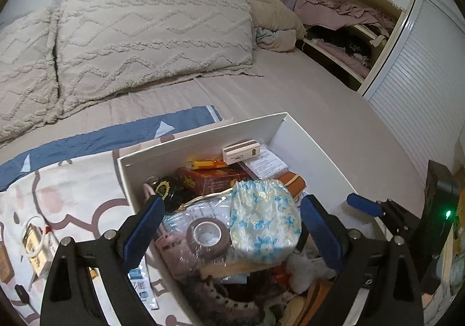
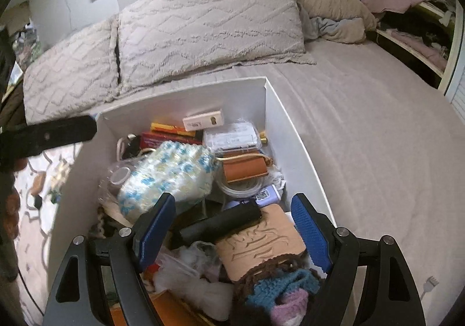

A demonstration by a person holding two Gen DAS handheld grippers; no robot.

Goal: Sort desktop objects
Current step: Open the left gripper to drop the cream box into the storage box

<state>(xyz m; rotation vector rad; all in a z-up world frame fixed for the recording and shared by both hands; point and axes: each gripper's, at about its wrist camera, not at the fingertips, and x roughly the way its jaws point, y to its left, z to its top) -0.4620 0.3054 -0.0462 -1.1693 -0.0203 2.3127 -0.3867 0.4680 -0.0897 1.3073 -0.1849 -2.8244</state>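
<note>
**Two open grippers poised over a crowded white box on a bed**

Nearest the lens, the left gripper (image 1: 231, 234) hung above the white box (image 1: 200, 138) with its blue-padded fingers (image 1: 144, 227) set wide apart and holding nothing. Between them lay a roll of brown tape (image 1: 207, 236) and, touching its right side, a blue-and-yellow flowered fabric pouch (image 1: 263, 220). Behind these sat a red carton (image 1: 213, 179), a yellow packet (image 1: 205, 164) and a small white device (image 1: 241, 151) near the far wall of the box. The box stood on a pale bedsheet (image 1: 319, 111), beside a patterned quilt with a blue border (image 1: 96, 140); a small boxed item with a white cord (image 1: 33, 241) lay on the quilt, left of the box.

The right gripper (image 2: 232, 227) was likewise spread open and empty over the near end of the same box (image 2: 186, 93). Between its fingers (image 2: 311, 231) lay a black cylindrical object (image 2: 223, 222) and a tan embossed leather piece (image 2: 260, 247), with knitted blue and pink wool (image 2: 279, 292) just below. The flowered pouch (image 2: 165, 176) lay farther in, next to a tan leather roll (image 2: 245, 170). Two textured pillows (image 2: 203, 26) rested at the head of the bed.
</note>
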